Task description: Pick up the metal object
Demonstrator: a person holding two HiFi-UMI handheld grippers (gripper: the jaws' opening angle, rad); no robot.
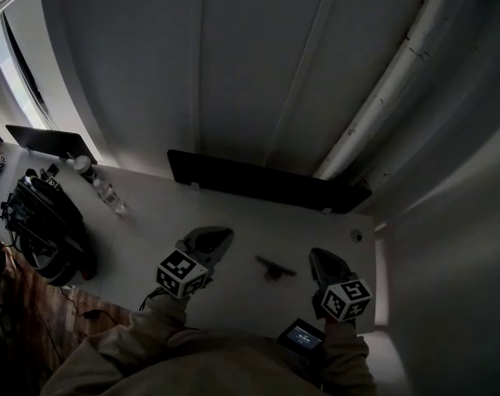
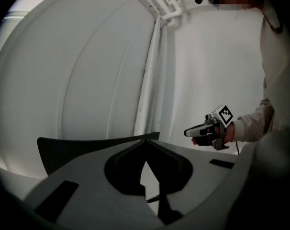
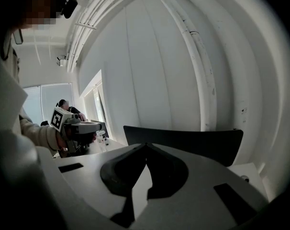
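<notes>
Left gripper (image 2: 146, 142): jaws are clenched, tips are seen meeting in the left gripper view, and nothing is clamped between them. A thin dark sliver (image 2: 154, 199) is seen through the opening below the tips; what it is cannot be told.

Right gripper (image 3: 146, 146): jaws are likewise pressed together and empty, with the tips closed to a point in the right gripper view.

Metal object (image 1: 275, 267): a small dark piece, found lying flat on the white table (image 1: 151, 221). It is placed between the two grippers, off to the right of the left jaws and off to the left of the right jaws. It is touched by neither and sits outside both pairs of jaws.

Both grippers are held low over the table, with the jaws pointed toward the dark partition panel (image 1: 266, 181) standing along the far edge ahead of them. Each gripper is seen side-on in the other's view, held in a hand with a light sleeve (image 1: 151, 328).

Behind the right jaws, near the person's body, a small device with a lit screen (image 1: 303, 334) is seen. Well to the left of the left jaws, a clear bottle (image 1: 110, 195) and a dark bag (image 1: 48, 229) are seen on the table.
</notes>
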